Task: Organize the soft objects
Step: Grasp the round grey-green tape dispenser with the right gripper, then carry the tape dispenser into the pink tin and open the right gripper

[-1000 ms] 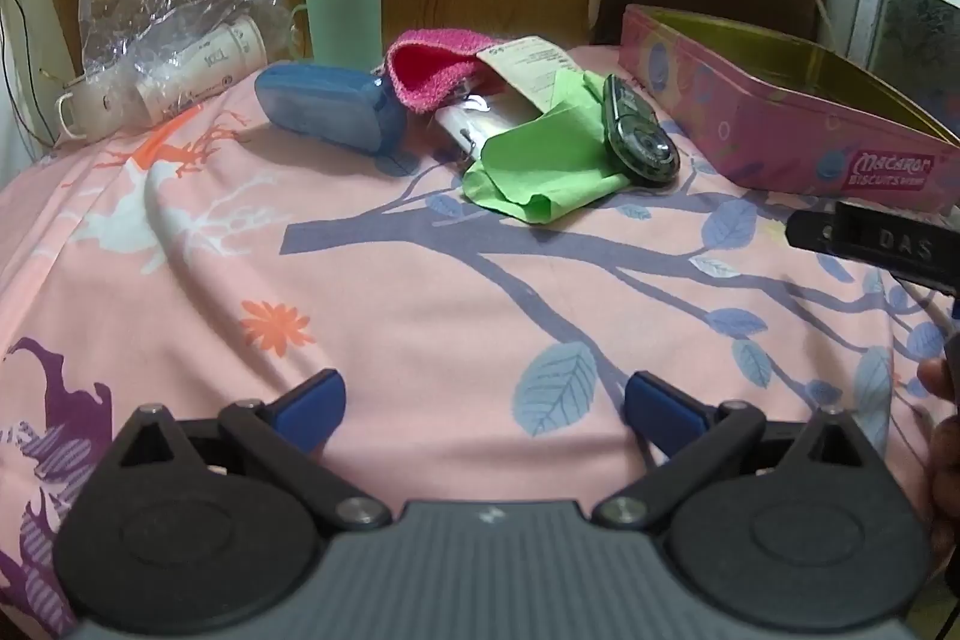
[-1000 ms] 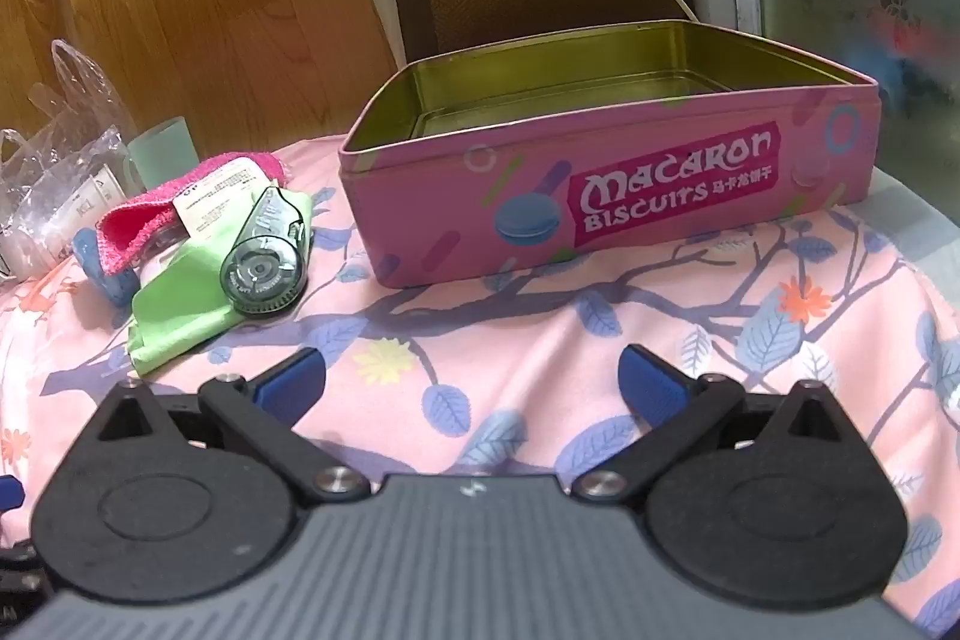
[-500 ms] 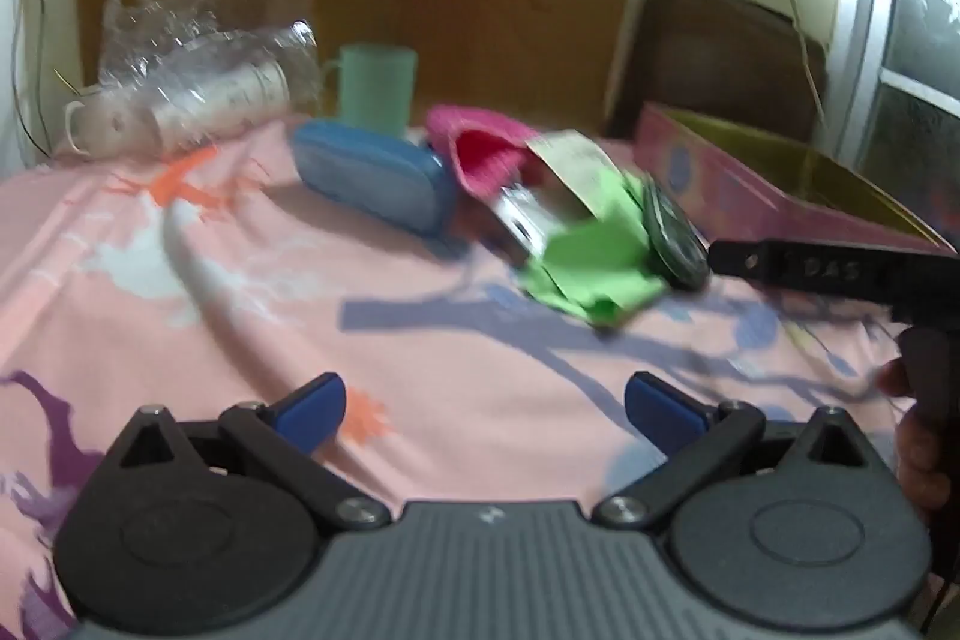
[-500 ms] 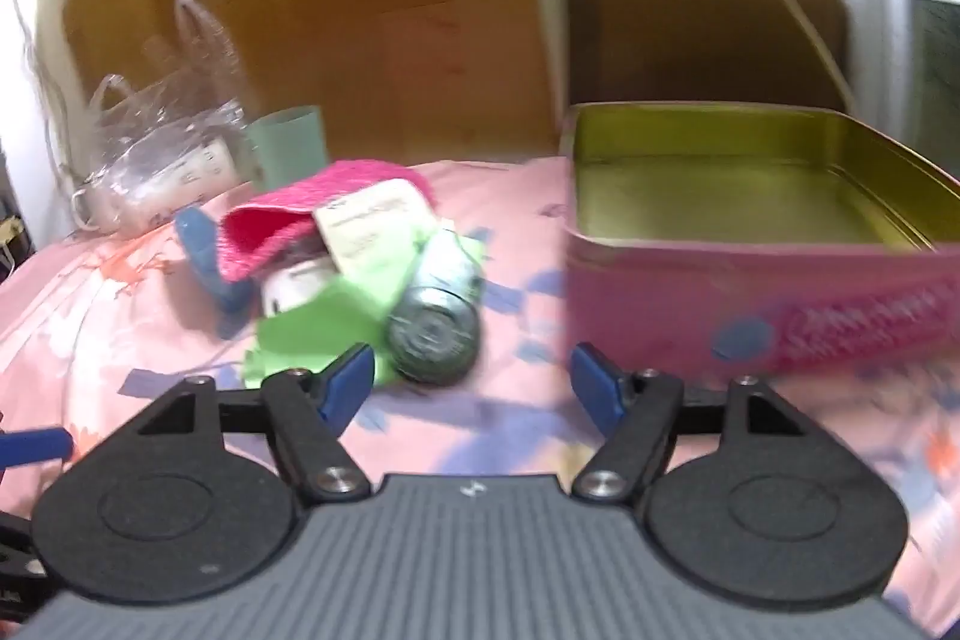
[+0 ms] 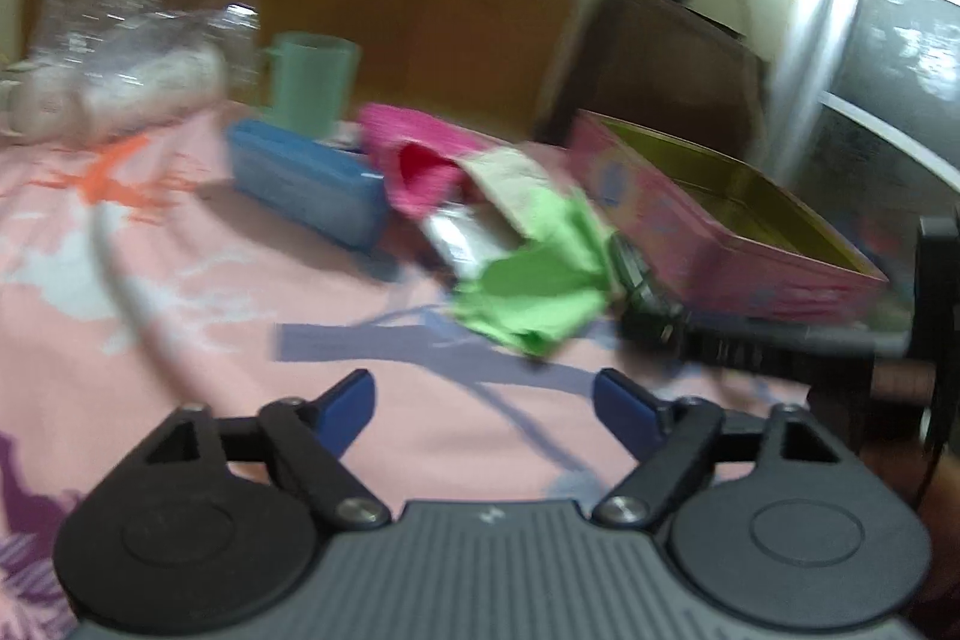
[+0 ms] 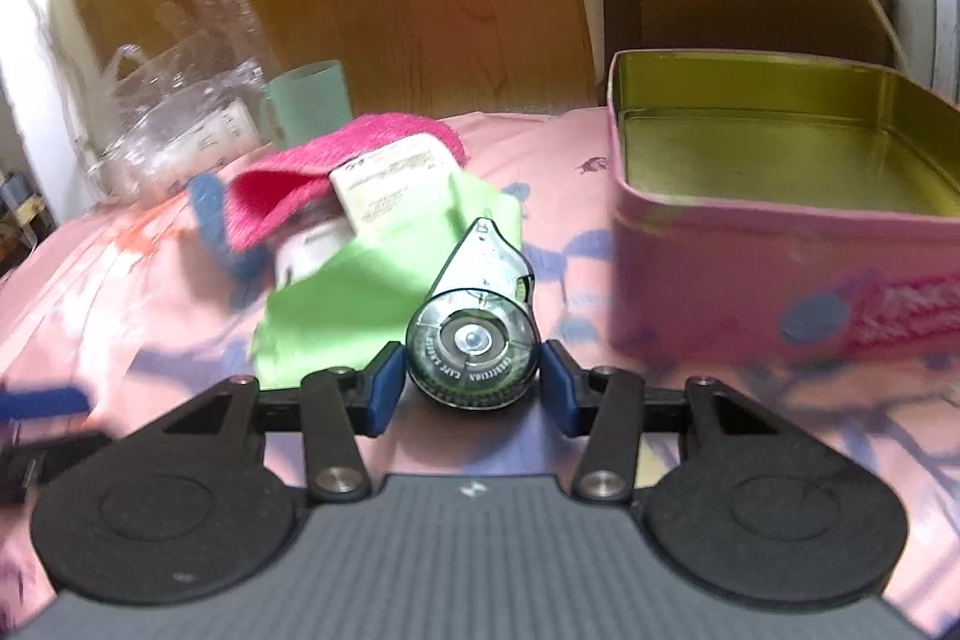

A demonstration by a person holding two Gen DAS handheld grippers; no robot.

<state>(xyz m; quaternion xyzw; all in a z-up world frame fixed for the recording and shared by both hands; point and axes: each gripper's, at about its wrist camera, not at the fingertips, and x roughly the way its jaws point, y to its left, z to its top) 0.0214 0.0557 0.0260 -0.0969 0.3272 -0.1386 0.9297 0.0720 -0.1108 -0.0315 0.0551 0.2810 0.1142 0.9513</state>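
Two grippers have moved in on the pile. The right gripper (image 6: 468, 391) now straddles the tape dispenser (image 6: 474, 340), fingers spread just beside it, not yet pinching. The left gripper (image 5: 483, 400) hovers near, fingers spread, empty. The green cloth (image 6: 366, 292) and pink cloth (image 6: 312, 178) lie left of the tin (image 6: 780, 292), which is empty.

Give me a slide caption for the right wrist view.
Right tool open around correction tape dispenser beside green cloth.
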